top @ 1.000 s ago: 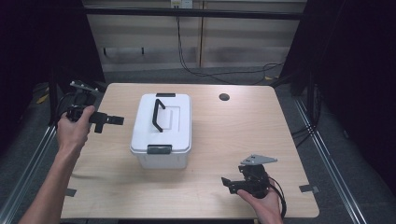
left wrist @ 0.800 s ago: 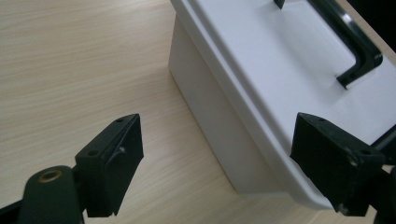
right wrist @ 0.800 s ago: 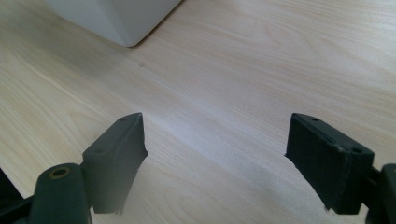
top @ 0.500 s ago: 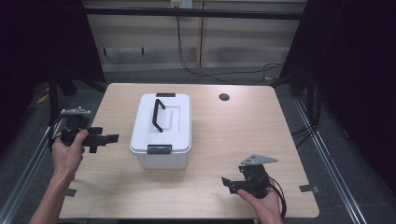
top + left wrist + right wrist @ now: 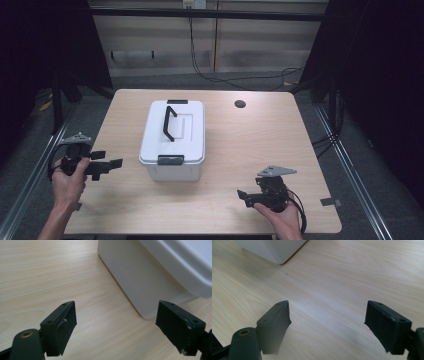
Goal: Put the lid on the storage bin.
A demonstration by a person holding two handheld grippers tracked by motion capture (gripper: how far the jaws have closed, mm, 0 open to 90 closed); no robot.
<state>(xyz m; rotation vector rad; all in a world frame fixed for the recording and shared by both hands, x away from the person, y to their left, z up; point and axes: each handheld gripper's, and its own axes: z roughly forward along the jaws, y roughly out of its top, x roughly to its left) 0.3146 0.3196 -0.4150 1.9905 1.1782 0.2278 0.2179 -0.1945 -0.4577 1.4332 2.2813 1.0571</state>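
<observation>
Sitting mid-table w/ lid on & black handle flat — white box [image 5: 172,142], left gripper [image 5: 107,164] just beside its left side, jaws wide apart & empty, right gripper [image 5: 243,195] near front edge, likewise spread, holding nothing.

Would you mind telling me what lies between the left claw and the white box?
Just bare tabletop: in the high view, nothing sits between the left claw and the white box.

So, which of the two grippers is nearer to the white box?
The left gripper: its jaws point at the white box from close by, while the right gripper sits farther off near the table's front edge.
</observation>
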